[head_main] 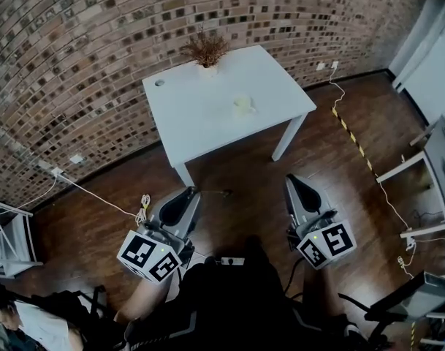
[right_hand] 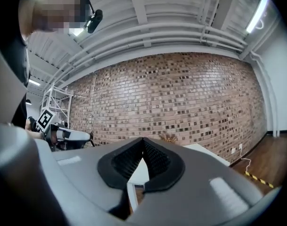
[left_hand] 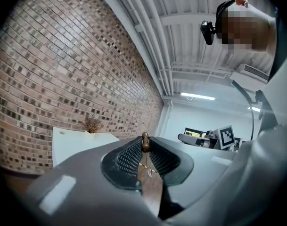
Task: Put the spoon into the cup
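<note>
The spoon is pinched right at the tips of the left hand-held gripper, only a narrow brown part of it showing there, while the right hand-held gripper is pressed together on nothing. The cup stands on the white counter, well apart from both. With so slight a hold, the spoon could swivel or slip during the carry, then knock the cup's rim and tip it.

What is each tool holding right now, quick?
Left tool: closed on the spoon, gripping its thin handle.
Right tool: closed, nothing between its tips.
</note>
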